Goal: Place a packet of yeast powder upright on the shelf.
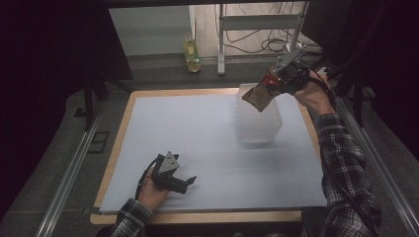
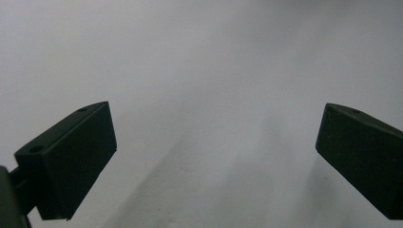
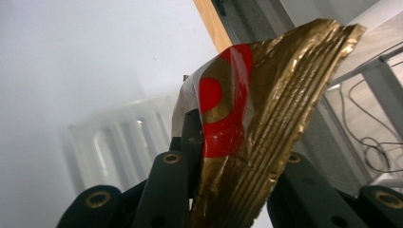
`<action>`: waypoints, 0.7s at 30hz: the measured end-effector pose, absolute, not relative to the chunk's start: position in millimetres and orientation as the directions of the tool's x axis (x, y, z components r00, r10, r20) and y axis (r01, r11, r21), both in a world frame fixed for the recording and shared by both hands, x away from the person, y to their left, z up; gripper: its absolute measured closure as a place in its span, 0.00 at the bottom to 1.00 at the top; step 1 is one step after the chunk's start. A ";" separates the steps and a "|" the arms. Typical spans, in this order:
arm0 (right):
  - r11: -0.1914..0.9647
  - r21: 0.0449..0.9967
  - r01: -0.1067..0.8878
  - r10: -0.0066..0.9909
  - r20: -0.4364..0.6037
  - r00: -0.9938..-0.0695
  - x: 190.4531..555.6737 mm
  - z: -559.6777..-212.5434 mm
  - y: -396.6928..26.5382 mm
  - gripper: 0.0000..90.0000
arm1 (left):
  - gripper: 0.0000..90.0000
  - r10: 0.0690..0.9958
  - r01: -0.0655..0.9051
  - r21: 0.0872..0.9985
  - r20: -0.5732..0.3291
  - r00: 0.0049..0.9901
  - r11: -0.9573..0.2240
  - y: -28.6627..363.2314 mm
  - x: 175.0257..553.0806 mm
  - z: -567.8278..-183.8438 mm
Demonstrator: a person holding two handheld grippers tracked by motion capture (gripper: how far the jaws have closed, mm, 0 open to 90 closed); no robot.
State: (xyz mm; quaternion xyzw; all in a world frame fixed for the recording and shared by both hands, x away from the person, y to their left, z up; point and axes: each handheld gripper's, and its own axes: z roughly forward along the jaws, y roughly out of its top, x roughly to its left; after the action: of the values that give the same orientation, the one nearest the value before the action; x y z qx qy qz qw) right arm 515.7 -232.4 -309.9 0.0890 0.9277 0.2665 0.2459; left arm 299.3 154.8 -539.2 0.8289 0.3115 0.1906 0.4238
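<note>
The gold packet [image 3: 256,123] was clamped in the right gripper [image 1: 273,84], held just above the white ribbed bin [image 1: 257,123]. Likely next: lowering it inside and releasing. The left gripper [image 1: 185,182] rested unclenched, empty, well apart from the bin.

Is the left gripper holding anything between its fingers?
No, the left gripper is open, its fingers wide apart with just the bare white table between them.

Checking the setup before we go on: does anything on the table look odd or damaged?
Only the gold packet, clamped in the right gripper above the white ribbed container: it is creased and crumpled. Nothing looks spilled. The left gripper rests open on the table.
</note>
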 end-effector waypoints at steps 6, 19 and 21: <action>0.856 0.518 0.004 0.258 -0.419 -0.870 526.7 -318.5 -233.5 0.83 | 0.00 0.680 0.360 0.820 0.047 0.732 -0.445 155.5 299.7 -539.6; 0.880 0.472 -0.062 0.140 -0.381 -0.914 538.8 -331.6 -234.6 0.83 | 0.00 0.676 0.366 0.815 0.043 0.735 -0.450 155.9 300.6 -540.7; 0.881 0.467 -0.079 0.121 -0.382 -0.916 539.0 -331.7 -234.8 0.83 | 0.00 0.676 0.365 0.815 0.044 0.736 -0.451 155.8 300.4 -540.6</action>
State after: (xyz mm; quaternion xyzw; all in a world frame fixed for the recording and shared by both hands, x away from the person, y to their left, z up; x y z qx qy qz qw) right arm 539.0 -234.8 -331.7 0.0110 0.9479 0.2442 0.2044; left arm 300.4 155.8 -540.6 0.8314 0.3130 0.1849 0.4202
